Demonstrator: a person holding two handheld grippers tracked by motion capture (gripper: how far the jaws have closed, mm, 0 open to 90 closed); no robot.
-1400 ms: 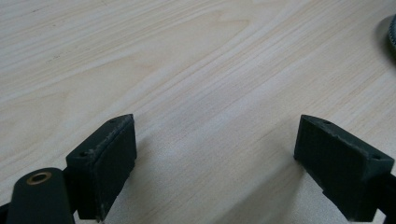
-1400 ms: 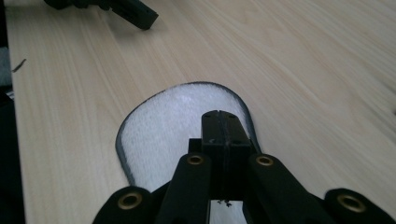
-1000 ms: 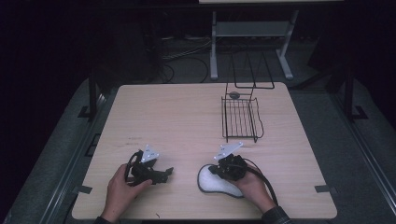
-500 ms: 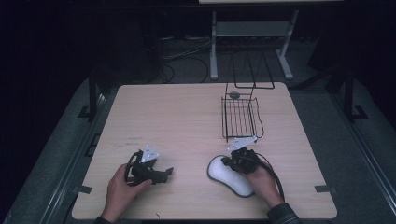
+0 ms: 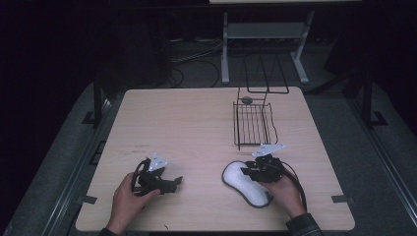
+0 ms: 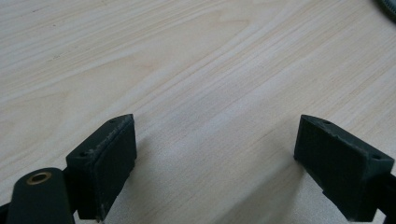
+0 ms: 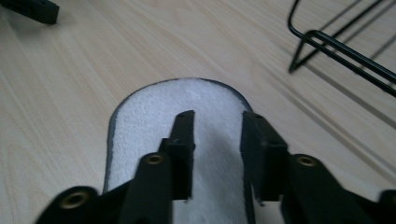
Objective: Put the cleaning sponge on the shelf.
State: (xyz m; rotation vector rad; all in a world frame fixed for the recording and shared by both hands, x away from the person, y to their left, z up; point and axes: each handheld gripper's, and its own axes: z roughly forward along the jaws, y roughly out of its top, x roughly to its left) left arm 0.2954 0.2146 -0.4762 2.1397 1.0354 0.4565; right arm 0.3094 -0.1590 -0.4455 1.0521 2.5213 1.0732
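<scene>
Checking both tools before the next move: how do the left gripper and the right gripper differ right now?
The left gripper has its jaws spread wide over bare table; the right gripper has its jaws close together. The left gripper touches nothing; the right gripper sits over the white insole. Both are hand-held and low.

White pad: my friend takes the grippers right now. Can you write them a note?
Left gripper: jaws wide open, nothing between them, low over bare table at the front left.
Right gripper: right over the white pad, jaws a little apart with the pad showing between them. I cannot tell if they grip it.
Pad: flat on the table at the front right, just in front of the wire rack and apart from it.
Done: the right gripper has reached the pad.
Left: get a firm grip and lift the pad. It probably goes to the rack.
</scene>
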